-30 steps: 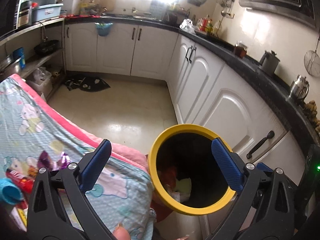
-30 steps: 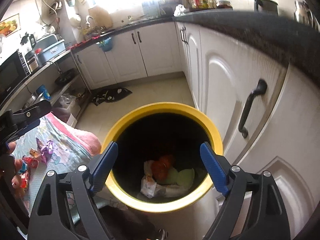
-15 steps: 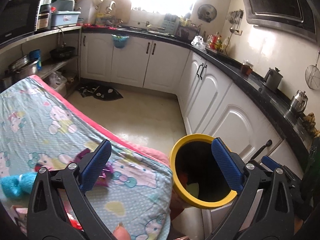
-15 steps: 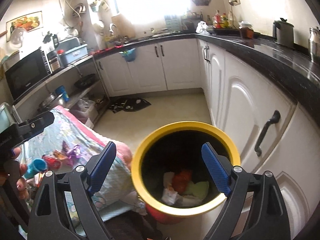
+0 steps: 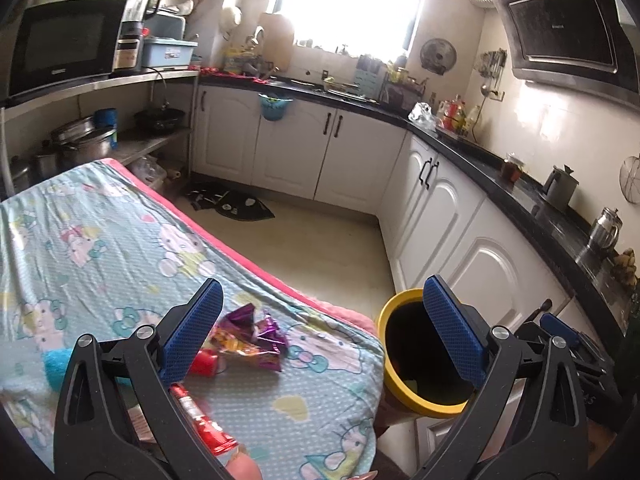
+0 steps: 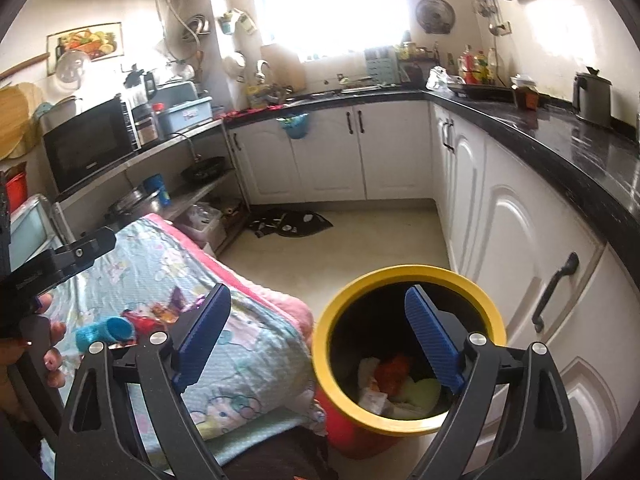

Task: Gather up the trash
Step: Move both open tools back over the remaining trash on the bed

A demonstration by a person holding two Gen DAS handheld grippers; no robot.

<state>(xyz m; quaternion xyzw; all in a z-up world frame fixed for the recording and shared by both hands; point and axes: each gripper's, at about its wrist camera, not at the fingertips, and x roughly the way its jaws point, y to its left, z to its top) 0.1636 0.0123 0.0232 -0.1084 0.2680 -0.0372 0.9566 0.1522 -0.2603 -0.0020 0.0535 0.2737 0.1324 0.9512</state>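
A yellow-rimmed bin (image 6: 408, 352) stands on the floor beside the table's corner, holding several crumpled wrappers (image 6: 394, 380); it also shows in the left wrist view (image 5: 424, 364). On the cartoon-print cloth lie a purple and orange wrapper (image 5: 252, 336), a red wrapper (image 5: 204, 428) and a blue crumpled piece (image 6: 104, 330). My left gripper (image 5: 320, 328) is open and empty above the table's near corner. My right gripper (image 6: 318, 344) is open and empty above the bin's left rim.
The table (image 5: 100, 248) has a pink edge along the floor side. White cabinets (image 6: 520, 248) with a black counter run along the right. A dark mat (image 5: 232, 204) lies on the floor. Shelves with pots and a microwave (image 5: 60, 48) stand left.
Both grippers have risen and drawn back from the bin. The left view now takes in the table with its wrappers. Both stay open and empty.
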